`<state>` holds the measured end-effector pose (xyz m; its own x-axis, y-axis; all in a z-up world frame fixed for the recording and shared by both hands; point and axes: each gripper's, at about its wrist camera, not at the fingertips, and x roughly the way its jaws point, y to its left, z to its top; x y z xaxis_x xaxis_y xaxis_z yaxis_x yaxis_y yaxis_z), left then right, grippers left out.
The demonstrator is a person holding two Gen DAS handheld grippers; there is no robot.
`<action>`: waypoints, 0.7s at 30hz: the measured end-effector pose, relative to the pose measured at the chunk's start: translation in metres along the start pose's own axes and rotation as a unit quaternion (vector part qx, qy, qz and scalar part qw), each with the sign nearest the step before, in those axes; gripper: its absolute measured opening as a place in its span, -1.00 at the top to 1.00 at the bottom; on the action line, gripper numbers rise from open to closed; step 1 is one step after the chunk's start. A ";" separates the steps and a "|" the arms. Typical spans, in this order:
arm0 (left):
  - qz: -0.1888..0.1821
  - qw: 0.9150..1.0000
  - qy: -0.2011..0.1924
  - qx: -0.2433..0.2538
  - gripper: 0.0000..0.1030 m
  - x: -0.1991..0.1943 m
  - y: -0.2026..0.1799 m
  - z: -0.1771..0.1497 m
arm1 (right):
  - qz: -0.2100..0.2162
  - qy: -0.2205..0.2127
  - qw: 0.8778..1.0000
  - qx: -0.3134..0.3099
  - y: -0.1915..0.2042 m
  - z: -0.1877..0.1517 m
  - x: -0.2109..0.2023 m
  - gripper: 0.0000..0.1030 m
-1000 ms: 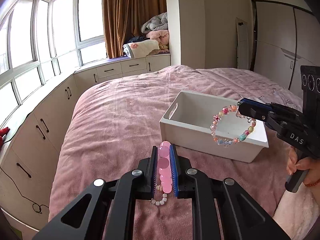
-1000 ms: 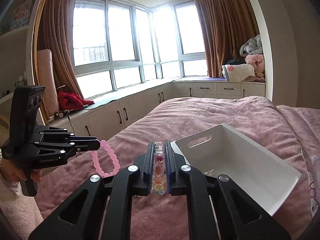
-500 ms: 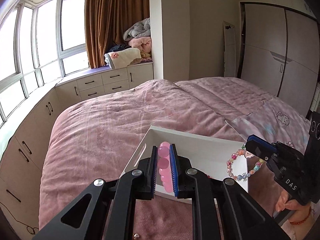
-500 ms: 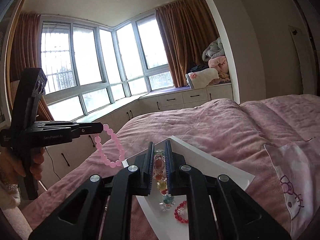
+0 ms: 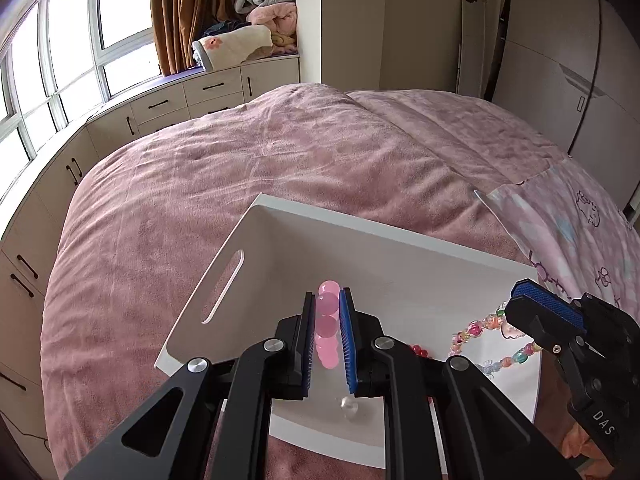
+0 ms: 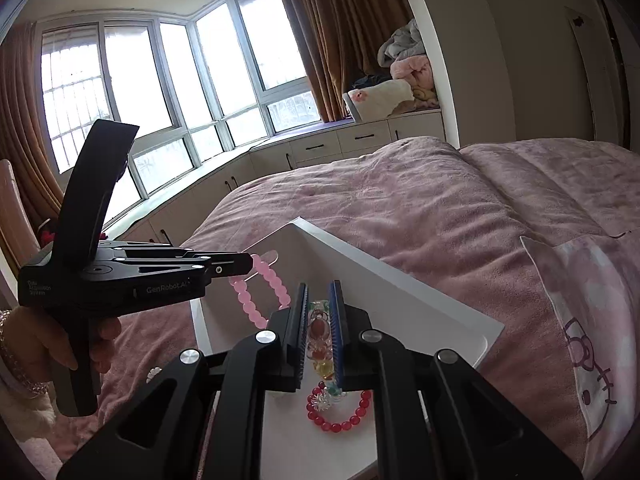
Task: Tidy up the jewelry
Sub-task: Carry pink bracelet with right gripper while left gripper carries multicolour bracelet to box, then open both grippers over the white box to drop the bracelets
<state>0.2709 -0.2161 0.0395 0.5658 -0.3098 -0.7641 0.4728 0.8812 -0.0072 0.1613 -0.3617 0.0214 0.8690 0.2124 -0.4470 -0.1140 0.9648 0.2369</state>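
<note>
Over the white bin (image 5: 280,240) near the foot edge of the bed (image 5: 200,184), both bracelets are held above the inside and not yet released. The left gripper (image 5: 327,300) is closed on the pink bracelet (image 6: 260,296), the right gripper (image 6: 318,300) on the multicolour bracelet (image 5: 480,336). A red bracelet (image 6: 340,412) is already stored. One second earlier both were carried beside the bin.

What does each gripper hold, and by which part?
Left gripper: pink bracelet, pinched across its beads. Right gripper: multicolored bracelet, also by its beads.
</note>
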 end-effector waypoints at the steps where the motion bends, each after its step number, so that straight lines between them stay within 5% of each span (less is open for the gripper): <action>1: -0.001 1.000 0.008 -0.001 0.66 0.007 0.000 -0.001 | -0.002 0.006 1.000 -0.001 -0.001 -0.001 0.004 0.78; 6: -0.002 1.000 0.025 0.002 0.65 0.028 -0.003 -0.007 | 0.000 0.030 1.000 -0.008 -0.002 -0.005 0.016 0.78; 11: 0.004 1.000 0.022 0.005 0.37 0.031 -0.004 -0.008 | 0.000 0.033 0.999 -0.016 0.002 -0.005 0.018 0.75; 14: 0.014 1.000 0.011 -0.004 -0.12 0.026 0.000 -0.008 | -0.001 0.026 0.999 -0.022 0.004 -0.005 0.017 0.75; 16: 0.012 1.000 0.009 -0.013 -0.29 0.020 0.006 -0.009 | -0.001 0.021 0.999 -0.025 0.005 -0.005 0.016 0.56; 18: 0.016 1.000 0.007 -0.022 -0.51 0.013 0.012 -0.010 | -0.002 0.007 1.000 -0.026 0.006 -0.005 0.013 0.05; 21: 0.017 0.999 -0.007 -0.033 -0.76 -0.007 0.023 -0.015 | 0.008 -0.029 0.999 -0.032 0.012 -0.003 0.002 -0.19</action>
<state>0.2680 -0.1880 0.0354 0.5897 -0.2837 -0.7562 0.4073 0.9130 -0.0249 0.1604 -0.3495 0.0210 0.8932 0.2206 -0.3920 -0.1577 0.9697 0.1864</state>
